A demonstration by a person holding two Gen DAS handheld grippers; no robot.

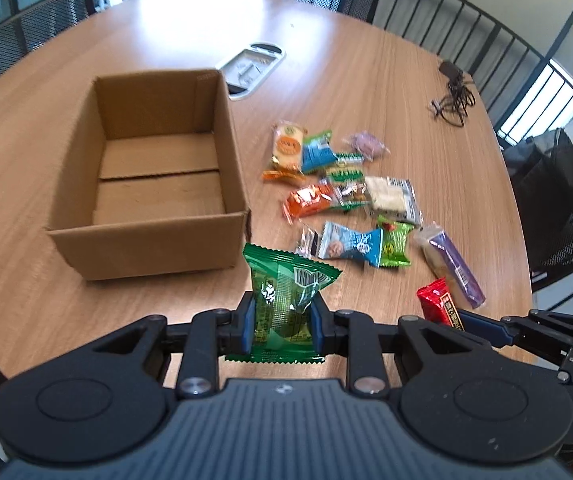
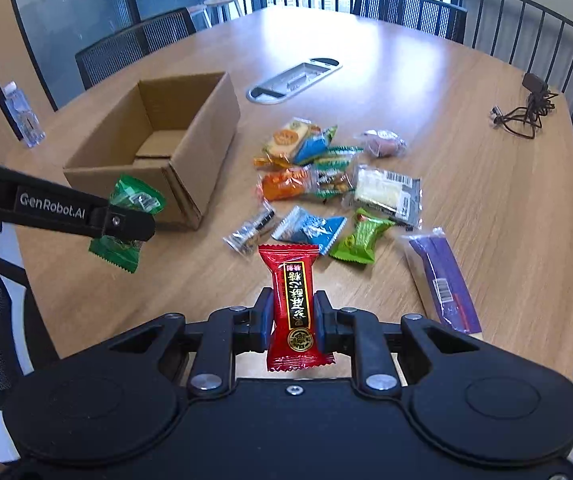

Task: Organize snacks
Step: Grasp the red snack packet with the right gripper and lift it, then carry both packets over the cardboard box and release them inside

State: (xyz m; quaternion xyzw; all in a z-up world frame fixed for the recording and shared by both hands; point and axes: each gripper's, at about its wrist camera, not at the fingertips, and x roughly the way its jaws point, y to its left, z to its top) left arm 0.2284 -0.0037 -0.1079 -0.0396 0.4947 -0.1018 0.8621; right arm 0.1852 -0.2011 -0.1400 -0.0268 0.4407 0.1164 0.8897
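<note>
My left gripper (image 1: 282, 322) is shut on a green snack packet (image 1: 286, 292), held above the table just in front of the open cardboard box (image 1: 142, 248). From the right wrist view the same green snack packet (image 2: 128, 224) hangs in the left gripper (image 2: 126, 222) near the cardboard box (image 2: 190, 152). My right gripper (image 2: 293, 318) is shut on a red snack packet (image 2: 292, 300), lifted over the table's near side. The red snack packet (image 1: 438, 304) and right gripper (image 1: 466, 322) show at the lower right of the left view. The box looks empty.
Several loose snack packets (image 2: 326, 188) lie right of the box, among them a purple bar (image 2: 444, 280). A grey cable hatch (image 2: 294, 80) sits mid-table, a black cable (image 2: 526, 114) at the far right, a water bottle (image 2: 22, 116) at the left edge. Mesh chairs ring the wooden table (image 2: 486, 208).
</note>
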